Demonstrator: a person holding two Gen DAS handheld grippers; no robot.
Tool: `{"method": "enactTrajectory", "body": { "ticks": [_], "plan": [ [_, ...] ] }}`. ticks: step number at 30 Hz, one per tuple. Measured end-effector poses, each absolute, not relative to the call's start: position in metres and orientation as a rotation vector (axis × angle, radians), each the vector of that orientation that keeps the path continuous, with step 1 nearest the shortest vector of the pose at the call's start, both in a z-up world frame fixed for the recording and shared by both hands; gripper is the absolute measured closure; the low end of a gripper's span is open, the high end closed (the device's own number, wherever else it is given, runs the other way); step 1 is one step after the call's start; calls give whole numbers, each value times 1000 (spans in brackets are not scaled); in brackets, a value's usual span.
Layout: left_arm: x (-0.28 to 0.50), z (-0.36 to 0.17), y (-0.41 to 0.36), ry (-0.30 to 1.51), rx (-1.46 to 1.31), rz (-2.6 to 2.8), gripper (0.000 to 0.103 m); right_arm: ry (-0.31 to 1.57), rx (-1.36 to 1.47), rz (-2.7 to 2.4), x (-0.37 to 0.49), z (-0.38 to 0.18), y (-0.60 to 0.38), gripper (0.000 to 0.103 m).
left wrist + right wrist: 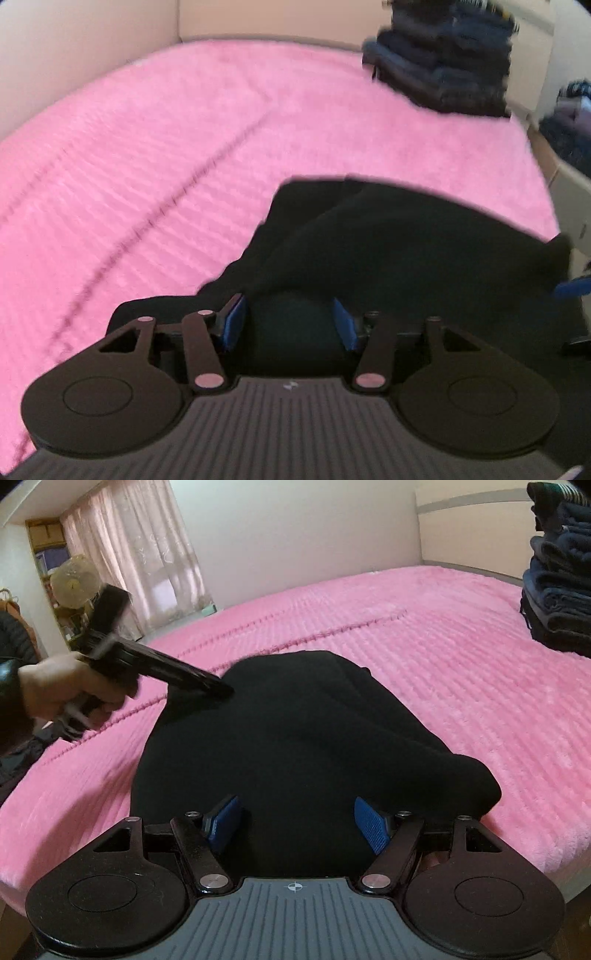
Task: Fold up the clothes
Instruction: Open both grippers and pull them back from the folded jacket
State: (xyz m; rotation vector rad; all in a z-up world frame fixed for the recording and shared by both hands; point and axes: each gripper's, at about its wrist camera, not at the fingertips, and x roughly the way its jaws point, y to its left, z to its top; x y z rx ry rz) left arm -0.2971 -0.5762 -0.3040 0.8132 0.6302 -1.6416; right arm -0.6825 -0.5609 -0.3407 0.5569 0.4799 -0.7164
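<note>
Both tongs [291, 321] [297, 823] gaping, gripping nothing, one black garment [295, 738], one folded stack [561, 590], pink bedspread [443, 646]

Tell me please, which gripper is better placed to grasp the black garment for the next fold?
Probably the left gripper: its tip is at the black garment's far edge, apparently touching. The right gripper hangs open above the near side.

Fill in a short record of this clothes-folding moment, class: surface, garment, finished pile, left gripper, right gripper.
surface: pink blanket spread over a bed
garment: black garment lying bunched near the blanket's front edge
finished pile: stack of folded dark clothes at the far right
left gripper: left gripper jaws apart over the black cloth, gripping nothing
right gripper: right gripper open above the garment, empty
</note>
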Motion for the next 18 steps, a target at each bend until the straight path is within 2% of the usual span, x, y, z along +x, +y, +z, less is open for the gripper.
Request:
{"method": "enactTrajectory", "body": {
  "ticks": [6, 8, 10, 11, 12, 13, 16, 17, 18],
  "plan": [
    [-300, -311, -591, 617, 832, -1623, 52, 425, 661, -734, -701, -330, -570, 31],
    [-297, -312, -592, 629, 817, -1619, 52, 349, 766, -751, -720, -333, -581, 32],
    [-301, -311, -593, 612, 817, -1617, 52, 280, 867, -760, -740, -342, -590, 51],
    [-302, -310, -592, 605, 815, -1610, 52, 257, 913, -770, -750, -347, -593, 71],
    [-304, -308, -590, 601, 812, -1599, 52, 237, 960, -782, -759, -350, -596, 88],
    [-306, -305, -588, 590, 811, -1588, 52, 231, 977, -798, -764, -349, -596, 89],
    [-312, -287, -569, 538, 783, -1568, 57, 266, 923, -855, -770, -330, -584, 87],
    [-312, -281, -560, 526, 772, -1567, 57, 292, 868, -870, -767, -320, -576, 68],
    [-313, -275, -552, 513, 763, -1567, 57, 304, 828, -875, -766, -312, -567, 34]
  ]
}}
